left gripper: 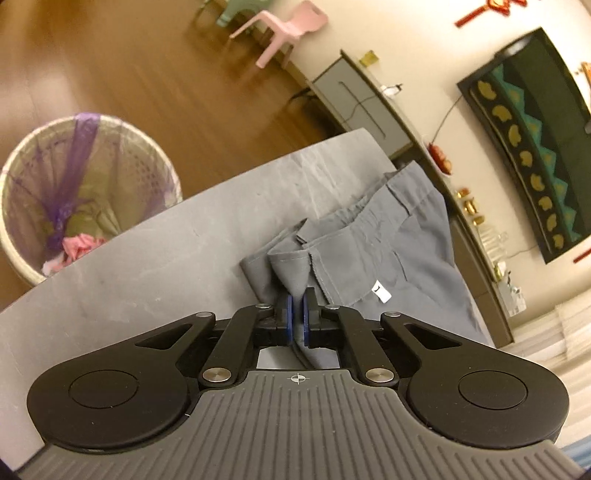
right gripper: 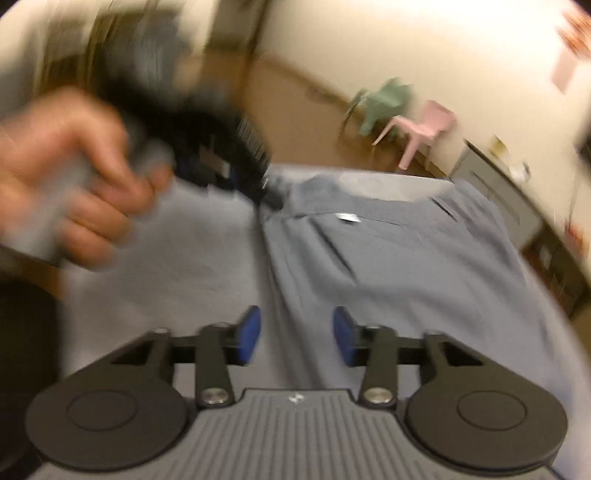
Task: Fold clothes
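Note:
A grey garment [left gripper: 373,243] with a small white label lies on the grey table [left gripper: 147,258]. My left gripper [left gripper: 295,314] is shut on a folded corner of the garment, and the cloth runs back between its blue pads. In the right wrist view the same garment [right gripper: 388,266] spreads across the table. My right gripper [right gripper: 297,332] is open and empty, just above the near part of the cloth. The left gripper [right gripper: 271,199], held in a blurred hand, shows at the far edge of the garment in that view.
A round waste basket [left gripper: 85,192] with a purple liner stands on the wooden floor left of the table. A pink chair [left gripper: 284,33] and a low cabinet [left gripper: 354,99] stand by the far wall. The right wrist view is motion-blurred.

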`<state>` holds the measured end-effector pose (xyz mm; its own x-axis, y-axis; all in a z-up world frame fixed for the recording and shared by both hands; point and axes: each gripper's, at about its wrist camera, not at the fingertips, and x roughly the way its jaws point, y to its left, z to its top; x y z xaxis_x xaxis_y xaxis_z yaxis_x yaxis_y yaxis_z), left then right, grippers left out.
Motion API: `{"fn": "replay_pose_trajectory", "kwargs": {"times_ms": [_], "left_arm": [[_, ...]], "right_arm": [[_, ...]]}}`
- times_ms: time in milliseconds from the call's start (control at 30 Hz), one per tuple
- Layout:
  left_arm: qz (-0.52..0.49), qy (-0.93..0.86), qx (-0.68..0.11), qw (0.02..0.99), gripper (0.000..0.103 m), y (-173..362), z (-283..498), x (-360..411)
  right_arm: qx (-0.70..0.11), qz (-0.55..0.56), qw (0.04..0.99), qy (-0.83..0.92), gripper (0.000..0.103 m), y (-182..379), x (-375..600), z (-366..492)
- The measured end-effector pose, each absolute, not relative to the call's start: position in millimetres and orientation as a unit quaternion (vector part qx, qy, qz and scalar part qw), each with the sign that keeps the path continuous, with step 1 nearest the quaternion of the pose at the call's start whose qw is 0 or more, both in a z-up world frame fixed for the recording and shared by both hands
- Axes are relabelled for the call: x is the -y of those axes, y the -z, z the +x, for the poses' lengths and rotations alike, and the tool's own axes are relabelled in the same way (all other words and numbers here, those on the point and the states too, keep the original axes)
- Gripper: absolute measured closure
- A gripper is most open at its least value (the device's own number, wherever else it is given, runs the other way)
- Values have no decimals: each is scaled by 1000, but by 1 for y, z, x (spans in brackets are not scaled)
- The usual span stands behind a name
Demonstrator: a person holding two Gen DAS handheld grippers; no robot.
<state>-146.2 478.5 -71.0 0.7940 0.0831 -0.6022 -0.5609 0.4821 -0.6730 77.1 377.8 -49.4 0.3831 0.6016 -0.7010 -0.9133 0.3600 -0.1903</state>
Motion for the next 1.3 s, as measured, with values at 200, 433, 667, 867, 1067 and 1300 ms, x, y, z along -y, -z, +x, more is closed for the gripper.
{"fn": "replay_pose_trajectory", "kwargs": {"times_ms": [200, 433, 667, 867, 1067, 1300], "left_arm": [[-439, -232, -260, 828, 103, 64, -142, -481], [-443, -297, -240, 811, 102, 37, -147, -472], [-377, -235, -253, 859, 102, -13, -165, -351], [-364, -6, -345, 865, 102, 6, -114, -231], [-377, 5, -376, 847, 101, 36, -91, -210], [-416, 1, -355, 837, 100, 55, -108, -218]], "right_arm": [[-357, -122, 863, -335, 55, 40, -149, 79], [-423, 221, 853, -210, 54, 64, 58, 103], [-462, 402, 739, -281, 49, 115, 25, 141], [-459, 408, 753, -238, 41, 123, -2, 167], [-456, 423, 749, -229, 100, 137, -14, 172], [-480, 381, 755, -235, 101, 134, -9, 132]]}}
